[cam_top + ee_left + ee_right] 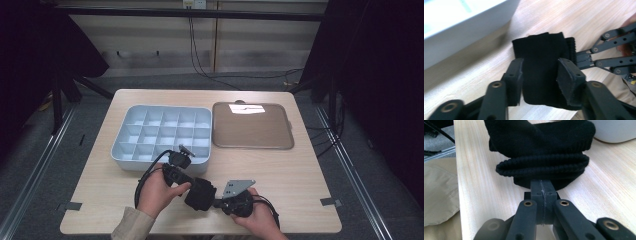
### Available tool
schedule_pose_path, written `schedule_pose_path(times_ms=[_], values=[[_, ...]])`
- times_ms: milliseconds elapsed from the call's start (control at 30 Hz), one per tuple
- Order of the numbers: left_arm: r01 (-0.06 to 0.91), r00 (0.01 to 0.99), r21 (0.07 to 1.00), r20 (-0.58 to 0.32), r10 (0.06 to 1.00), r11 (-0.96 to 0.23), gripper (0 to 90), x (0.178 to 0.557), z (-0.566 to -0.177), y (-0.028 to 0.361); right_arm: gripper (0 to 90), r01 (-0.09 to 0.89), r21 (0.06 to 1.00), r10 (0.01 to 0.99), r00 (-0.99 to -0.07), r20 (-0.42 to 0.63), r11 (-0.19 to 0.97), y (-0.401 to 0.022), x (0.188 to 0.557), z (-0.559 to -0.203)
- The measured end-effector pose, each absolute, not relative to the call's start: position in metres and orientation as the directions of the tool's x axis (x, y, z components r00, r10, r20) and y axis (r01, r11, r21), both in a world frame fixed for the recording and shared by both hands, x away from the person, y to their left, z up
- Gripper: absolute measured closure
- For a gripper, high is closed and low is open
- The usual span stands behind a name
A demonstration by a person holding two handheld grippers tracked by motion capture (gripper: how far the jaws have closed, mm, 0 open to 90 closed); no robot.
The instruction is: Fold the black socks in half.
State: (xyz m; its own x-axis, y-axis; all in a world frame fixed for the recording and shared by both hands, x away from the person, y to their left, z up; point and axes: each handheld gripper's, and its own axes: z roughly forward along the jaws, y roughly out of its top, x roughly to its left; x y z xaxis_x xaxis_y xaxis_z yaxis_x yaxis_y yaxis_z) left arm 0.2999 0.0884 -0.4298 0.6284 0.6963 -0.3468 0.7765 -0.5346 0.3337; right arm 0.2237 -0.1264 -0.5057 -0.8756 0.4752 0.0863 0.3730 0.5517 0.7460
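Black sock (200,194), folded into a thick bundle, is lying on the near part of the wooden table (300,175), just in front of the white compartment box (162,132). Left gripper (541,72) is standing around the sock with its jaws partly apart on both sides, the pads not clearly pressing. Right gripper (541,188) is pinching the ribbed edge of the sock, jaws fully together. Brown tray (252,125) is sitting at the far right

a recording lab: black curtains (385,75) (floor rails (30,185)) ring the table (300,190).
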Motion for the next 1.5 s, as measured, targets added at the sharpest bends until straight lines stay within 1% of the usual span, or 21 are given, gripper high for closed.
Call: schedule_pose_path(times_ms=[167, 367, 933, 1167, 1500], values=[[0.79, 0.612, 0.328, -0.36, 0.705, -0.518, 46.9, 0.302, -0.436, 0.093, 90.0, 0.375, 0.745, 0.476, -0.875, 0.088, 0.551, -0.126, 0.224, -0.506], [0.8, 0.599, 0.317, -0.375, 0.708, -0.509, 45.2, 0.304, -0.444, 0.095, 90.0, 0.373, 0.746, 0.476, -0.875, 0.085, 0.552, -0.126, 0.224, -0.506], [0.806, 0.592, 0.305, -0.401, 0.699, -0.507, 43.2, 0.303, -0.459, 0.091, 90.0, 0.373, 0.748, 0.478, -0.874, 0.084, 0.55, -0.126, 0.224, -0.506], [0.813, 0.583, 0.305, -0.428, 0.691, -0.496, 43.0, 0.301, -0.466, 0.088, 90.0, 0.372, 0.748, 0.479, -0.874, 0.083, 0.55, -0.126, 0.224, -0.506], [0.809, 0.588, 0.312, -0.42, 0.691, -0.498, 42.5, 0.3, -0.468, 0.085, 90.0, 0.378, 0.747, 0.481, -0.872, 0.088, 0.548, -0.126, 0.224, -0.506]])
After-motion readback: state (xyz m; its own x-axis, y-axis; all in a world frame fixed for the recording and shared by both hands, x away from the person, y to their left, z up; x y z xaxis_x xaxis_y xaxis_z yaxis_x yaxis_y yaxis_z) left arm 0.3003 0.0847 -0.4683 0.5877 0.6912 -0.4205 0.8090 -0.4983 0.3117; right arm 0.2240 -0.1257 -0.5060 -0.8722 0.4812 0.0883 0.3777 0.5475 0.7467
